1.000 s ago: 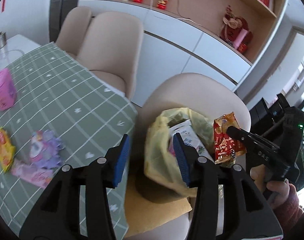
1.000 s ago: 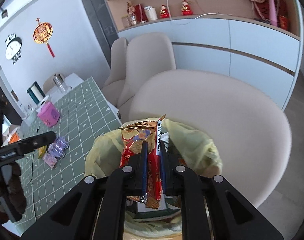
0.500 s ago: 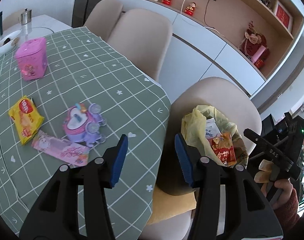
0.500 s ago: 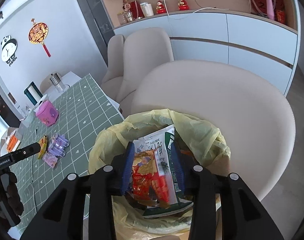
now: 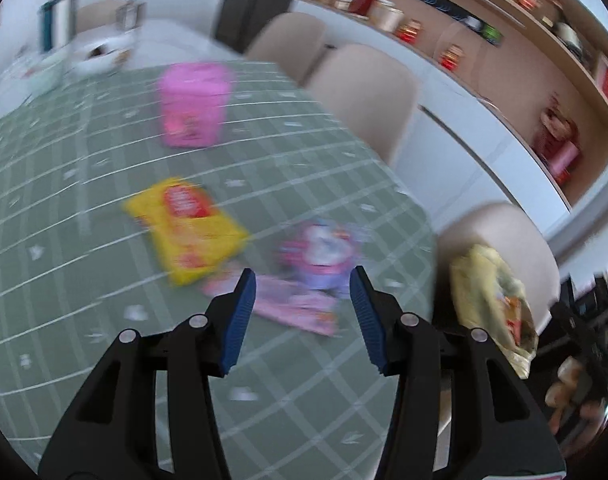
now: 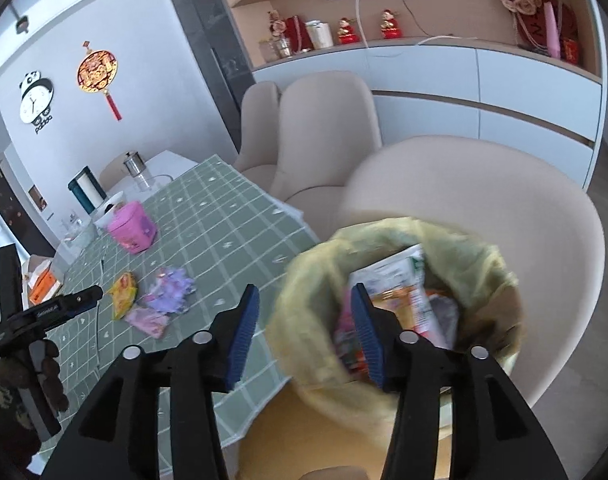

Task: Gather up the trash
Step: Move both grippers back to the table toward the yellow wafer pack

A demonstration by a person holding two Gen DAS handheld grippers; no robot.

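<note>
A yellow snack packet (image 5: 188, 228), a flat pink wrapper (image 5: 292, 304) and a purple-and-pink toy-like item (image 5: 323, 256) lie on the green checked tablecloth (image 5: 84, 160). My left gripper (image 5: 302, 300) hangs open above the pink wrapper, nothing between its fingers. The bin with a yellow liner (image 6: 403, 300) sits on a beige chair and holds several wrappers, among them a red snack packet (image 6: 403, 308). My right gripper (image 6: 305, 320) is over the bin's left rim, its jaws opening and empty. In the right wrist view the left gripper (image 6: 92, 292) shows above the same wrappers (image 6: 124, 292).
A pink tub (image 5: 192, 104) stands farther back on the table, with a white bowl (image 5: 96, 56) and a metal jar (image 6: 134, 168) beyond it. Beige chairs (image 6: 323, 128) line the table's far side. White cabinets (image 6: 483, 88) run along the wall.
The right gripper let go of the red packet, which now lies in the bin, and drew back leftward. The left gripper swung from the bin over to the wrappers on the table.
</note>
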